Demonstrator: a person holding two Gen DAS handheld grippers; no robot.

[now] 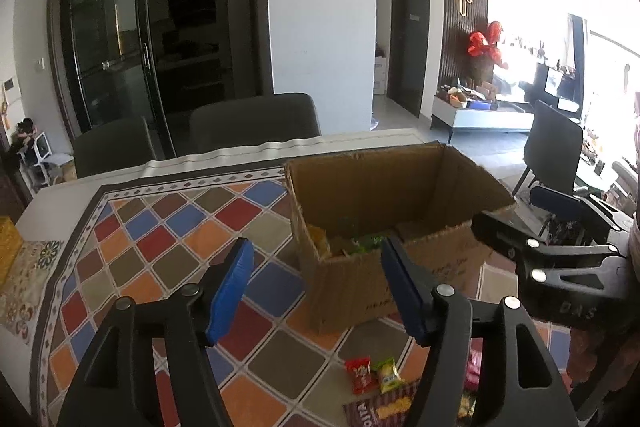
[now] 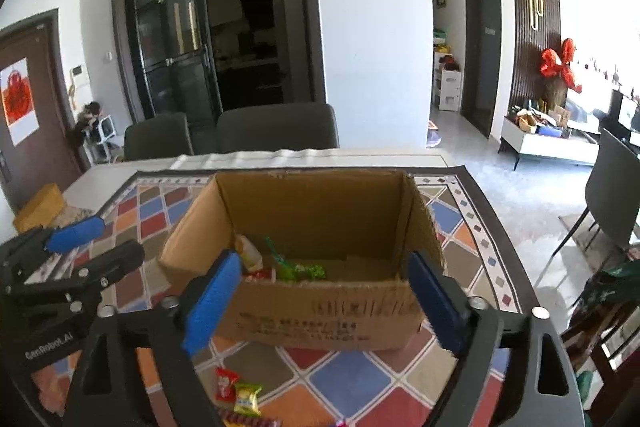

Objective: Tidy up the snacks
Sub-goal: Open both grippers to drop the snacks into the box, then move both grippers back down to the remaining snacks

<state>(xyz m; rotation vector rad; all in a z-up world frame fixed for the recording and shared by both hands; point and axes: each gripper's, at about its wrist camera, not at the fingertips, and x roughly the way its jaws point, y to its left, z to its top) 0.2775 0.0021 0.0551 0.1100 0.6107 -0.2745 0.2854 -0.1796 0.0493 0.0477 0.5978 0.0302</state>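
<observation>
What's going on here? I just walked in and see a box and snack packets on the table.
A person with a gripper in each hand is sorting snacks into the cardboard box. A few packets already lie inside. The left gripper and right gripper are both open and empty. A red packet and a yellow-green packet wait on the tablecloth.

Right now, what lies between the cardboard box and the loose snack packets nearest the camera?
Only bare patterned tablecloth. The right wrist view shows the cardboard box, then open cloth, then the red packet and yellow-green packet.
</observation>
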